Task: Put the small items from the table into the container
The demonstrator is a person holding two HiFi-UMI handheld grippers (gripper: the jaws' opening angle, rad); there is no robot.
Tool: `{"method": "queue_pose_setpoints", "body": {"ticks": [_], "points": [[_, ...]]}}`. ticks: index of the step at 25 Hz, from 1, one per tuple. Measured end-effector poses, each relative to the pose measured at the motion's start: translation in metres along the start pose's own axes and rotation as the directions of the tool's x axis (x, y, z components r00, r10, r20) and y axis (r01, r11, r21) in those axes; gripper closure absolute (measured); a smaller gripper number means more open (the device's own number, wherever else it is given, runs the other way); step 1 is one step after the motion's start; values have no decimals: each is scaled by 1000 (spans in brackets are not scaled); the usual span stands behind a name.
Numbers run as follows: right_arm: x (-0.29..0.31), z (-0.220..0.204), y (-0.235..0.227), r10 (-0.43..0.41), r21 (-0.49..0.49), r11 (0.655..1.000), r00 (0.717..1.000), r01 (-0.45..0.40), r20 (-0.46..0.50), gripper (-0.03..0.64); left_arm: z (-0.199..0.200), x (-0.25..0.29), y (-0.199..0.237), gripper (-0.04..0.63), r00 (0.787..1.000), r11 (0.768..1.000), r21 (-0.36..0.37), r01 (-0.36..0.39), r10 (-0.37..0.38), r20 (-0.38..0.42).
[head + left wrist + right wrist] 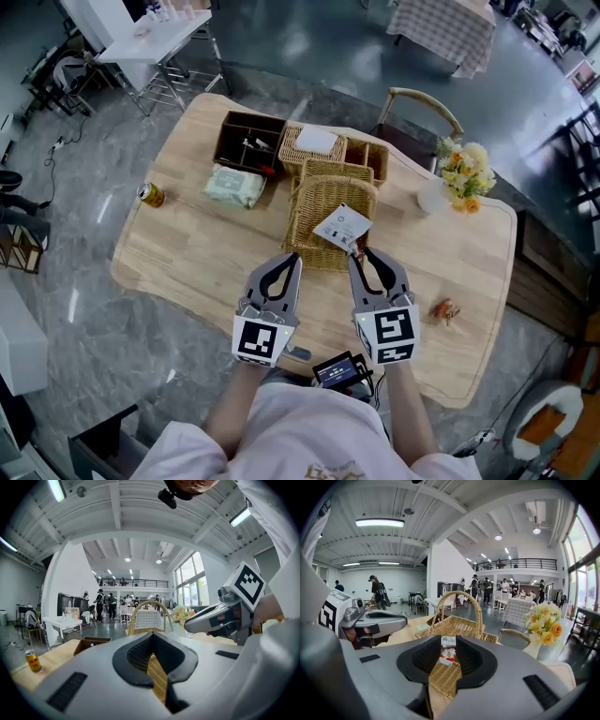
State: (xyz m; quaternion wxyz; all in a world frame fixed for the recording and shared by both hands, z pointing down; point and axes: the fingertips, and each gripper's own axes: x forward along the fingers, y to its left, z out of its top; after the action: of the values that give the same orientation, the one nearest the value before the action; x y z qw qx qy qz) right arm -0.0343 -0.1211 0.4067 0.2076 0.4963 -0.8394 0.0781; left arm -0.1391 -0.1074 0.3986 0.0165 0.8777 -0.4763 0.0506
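A woven wicker basket (309,217) with a tall handle (454,599) stands mid-table. A small white packet (342,228) with red print (447,652) lies tilted over the basket's near right rim. My right gripper (359,254) is at the packet's near corner; in the right gripper view (447,641) the jaws stand apart with the packet between them and the pads not pressing it. My left gripper (292,261) hovers at the basket's near edge, tips together and empty (152,637). A small reddish item (444,309) lies on the table to the right.
Behind the basket are a dark wooden box (248,141), a wicker tray (302,157) with a white napkin, and a green-white pack (234,185). A can (151,194) stands at the left edge, a flower vase (459,173) at the right, a chair (417,112) beyond.
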Motion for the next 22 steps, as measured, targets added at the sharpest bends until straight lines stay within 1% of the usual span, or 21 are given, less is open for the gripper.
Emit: {"method": "queue_pose_setpoints", "body": {"ticks": [2, 5, 8, 9, 11, 12, 14, 17, 19, 22], "points": [[-3, -2, -3, -18, -2, 1000, 1000, 18, -6, 520, 1, -1, -3, 592, 1000, 1000, 20, 11, -11, 13], [-13, 0, -7, -36, 7, 999, 999, 36, 25, 520, 5, -3, -7, 592, 1000, 999, 39, 14, -15, 22], [-28, -3, -5, -22, -2, 1000, 998, 22, 64, 523, 9, -7, -11, 592, 1000, 1000, -1, -10, 10, -6], [-34, -5, -6, -27, -8, 1000, 997, 27, 73, 528, 10, -7, -13, 592, 1000, 1000, 15, -5, 5, 3], [-45, -11, -12, -57, -16, 998, 996, 59, 75, 571, 13, -8, -17, 592, 999, 998, 66, 8, -11, 36], [-51, -15, -15, -73, -16, 997, 995, 74, 71, 577, 16, -9, -19, 592, 999, 997, 72, 7, -10, 42], [-64, -21, -24, -97, 0, 995, 993, 98, 73, 588, 22, -11, -23, 592, 999, 998, 60, -1, -1, 38], [-85, -22, -36, -137, 32, 990, 985, 135, 102, 595, 30, -12, -34, 592, 1000, 999, 44, -5, 4, 25], [-99, -22, -42, -162, 23, 987, 979, 160, 121, 597, 36, -12, -45, 592, 1000, 999, 33, -3, 2, 14], [-120, -23, -50, -197, -2, 980, 971, 199, 135, 597, 46, -12, -63, 592, 999, 999, 46, 24, -25, 32]]}}
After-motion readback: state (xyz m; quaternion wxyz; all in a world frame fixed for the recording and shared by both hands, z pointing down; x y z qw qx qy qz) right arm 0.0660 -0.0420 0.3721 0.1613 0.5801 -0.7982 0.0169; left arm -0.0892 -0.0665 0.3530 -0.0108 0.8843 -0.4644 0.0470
